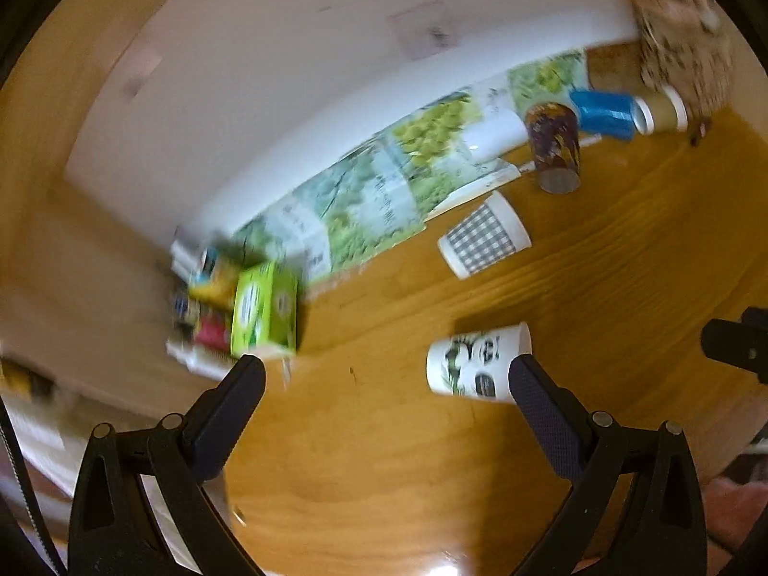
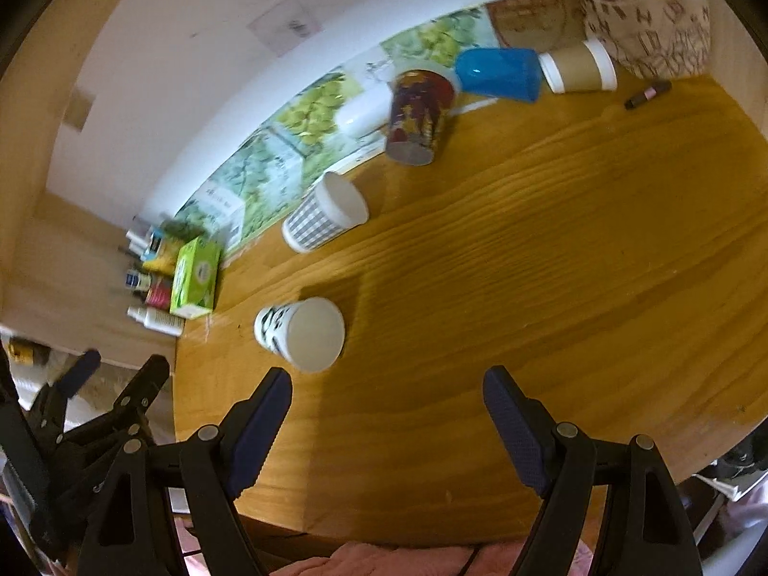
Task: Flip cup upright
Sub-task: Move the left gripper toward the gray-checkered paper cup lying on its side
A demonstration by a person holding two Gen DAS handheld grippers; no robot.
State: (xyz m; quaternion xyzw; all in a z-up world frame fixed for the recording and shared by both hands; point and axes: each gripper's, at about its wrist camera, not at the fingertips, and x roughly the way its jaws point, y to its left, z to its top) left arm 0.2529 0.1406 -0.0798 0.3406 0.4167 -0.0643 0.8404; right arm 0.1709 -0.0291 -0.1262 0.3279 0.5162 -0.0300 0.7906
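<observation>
A white paper cup with dark panda prints point(image 1: 473, 367) lies on its side on the wooden table point(image 1: 600, 264); in the right wrist view point(image 2: 300, 333) its flat white end faces me. My left gripper point(image 1: 386, 367) is open and empty, its right finger just in front of that cup. My right gripper point(image 2: 386, 384) is open and empty, a little nearer than the cup and to its right. A checked cup point(image 1: 485, 235) point(image 2: 324, 218) also lies on its side farther back.
A dark patterned cup point(image 2: 420, 115), a blue cup point(image 2: 499, 74) and a brown sleeved cup point(image 2: 581, 67) lie near the back wall. A green box point(image 2: 197, 278) and small bottles point(image 2: 156, 319) stand at the left edge. A patterned bag point(image 2: 643, 5) sits at the far right.
</observation>
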